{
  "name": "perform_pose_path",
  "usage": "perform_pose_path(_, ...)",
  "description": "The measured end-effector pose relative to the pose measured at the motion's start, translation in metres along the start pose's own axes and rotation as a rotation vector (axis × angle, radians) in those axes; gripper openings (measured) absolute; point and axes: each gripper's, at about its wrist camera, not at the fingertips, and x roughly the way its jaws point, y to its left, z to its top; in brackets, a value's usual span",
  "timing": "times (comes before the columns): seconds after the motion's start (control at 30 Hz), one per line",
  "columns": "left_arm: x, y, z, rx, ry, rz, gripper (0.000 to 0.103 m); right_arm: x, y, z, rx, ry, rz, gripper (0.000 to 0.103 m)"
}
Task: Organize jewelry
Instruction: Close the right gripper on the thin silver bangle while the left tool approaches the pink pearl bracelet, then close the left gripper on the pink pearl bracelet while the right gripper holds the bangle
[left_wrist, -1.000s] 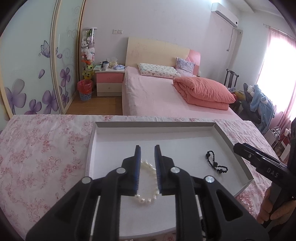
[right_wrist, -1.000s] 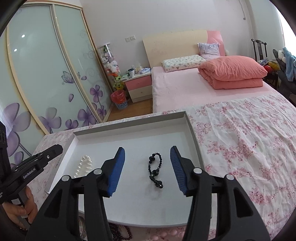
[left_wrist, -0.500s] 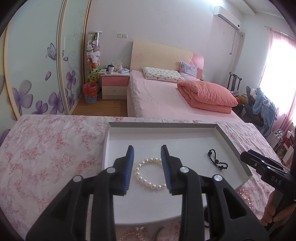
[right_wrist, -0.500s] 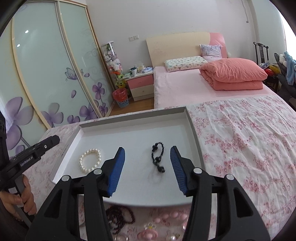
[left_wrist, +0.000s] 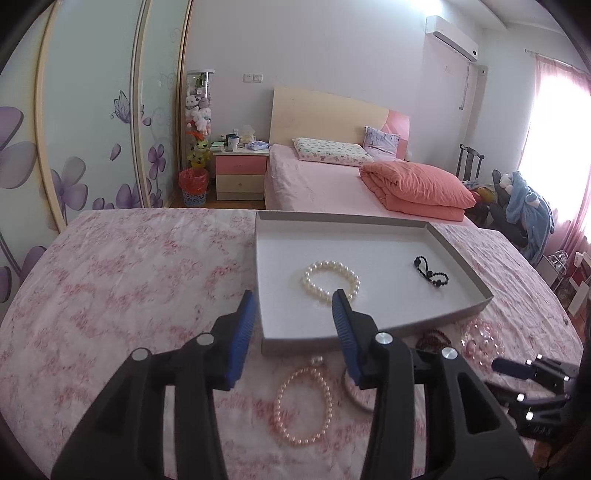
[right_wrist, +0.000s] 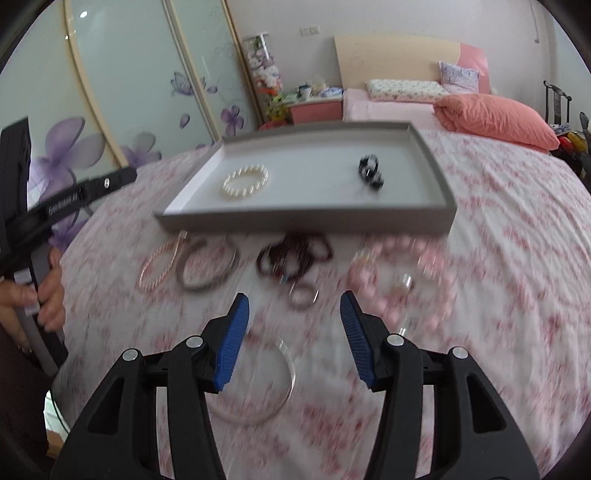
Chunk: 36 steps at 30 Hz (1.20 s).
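A grey tray (left_wrist: 461, 266) (right_wrist: 303, 221) lies on the floral cloth. In it are a white pearl bracelet (left_wrist: 330, 282) (right_wrist: 244, 181) and a black bead bracelet (left_wrist: 430, 271) (right_wrist: 370, 170). In front of the tray lie a pink pearl bracelet (left_wrist: 304, 406) (right_wrist: 159, 267), a grey bangle (right_wrist: 207, 267), dark red beads (right_wrist: 293, 254), a small ring (right_wrist: 303, 295), a pink bead bracelet (right_wrist: 399, 284) and a clear bangle (right_wrist: 258, 384). My left gripper (left_wrist: 293, 314) is open and empty, above the tray's near left corner. My right gripper (right_wrist: 294, 314) is open and empty, above the loose jewelry.
The floral cloth (left_wrist: 129, 280) covers the whole surface. A pink bed (left_wrist: 332, 184) with an orange quilt (left_wrist: 417, 188), a nightstand (left_wrist: 242, 173) and sliding wardrobe doors (left_wrist: 92, 110) stand behind. The right wrist view is motion-blurred.
My left gripper let go of the white pearl bracelet in the tray, opened wide and drew back. My right gripper drew back from the tray to above the loose jewelry.
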Motion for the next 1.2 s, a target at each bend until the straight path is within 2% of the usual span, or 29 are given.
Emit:
perform_pose_path(0.17, -0.007, 0.004, -0.004, -0.016, 0.001, 0.002, 0.044, 0.004, 0.016, -0.027, -0.029, 0.060, -0.001, 0.072)
perform_pose_path(0.37, -0.009, 0.004, -0.006, -0.023, 0.007, 0.003, 0.046, 0.017, 0.038, -0.032, -0.114, 0.093, -0.069, 0.082)
perform_pose_path(0.53, -0.010, 0.005, -0.008, -0.023, 0.010, 0.007, 0.049, 0.025, 0.050, -0.033, -0.174, 0.099, -0.104, 0.082)
perform_pose_path(0.57, -0.009, 0.005, -0.009, -0.023, 0.012, 0.007, 0.049, 0.025, 0.051, -0.034, -0.184, 0.095, -0.109, 0.079)
perform_pose_path(0.6, -0.009, 0.005, -0.009, -0.022, 0.014, 0.008, 0.049, 0.024, 0.050, -0.035, -0.186, 0.088, -0.102, 0.071)
perform_pose_path(0.63, -0.009, 0.005, -0.010, -0.022, 0.016, 0.009, 0.050, 0.023, 0.049, -0.035, -0.185, 0.083, -0.102, 0.071)
perform_pose_path(0.97, -0.009, 0.006, -0.019, -0.012, 0.047, 0.014, 0.056, 0.010, 0.008, -0.038, -0.094, 0.068, -0.180, 0.071)
perform_pose_path(1.2, -0.001, 0.004, -0.036, 0.013, 0.128, 0.009, 0.056, -0.002, -0.025, -0.040, -0.013, 0.056, -0.245, 0.071)
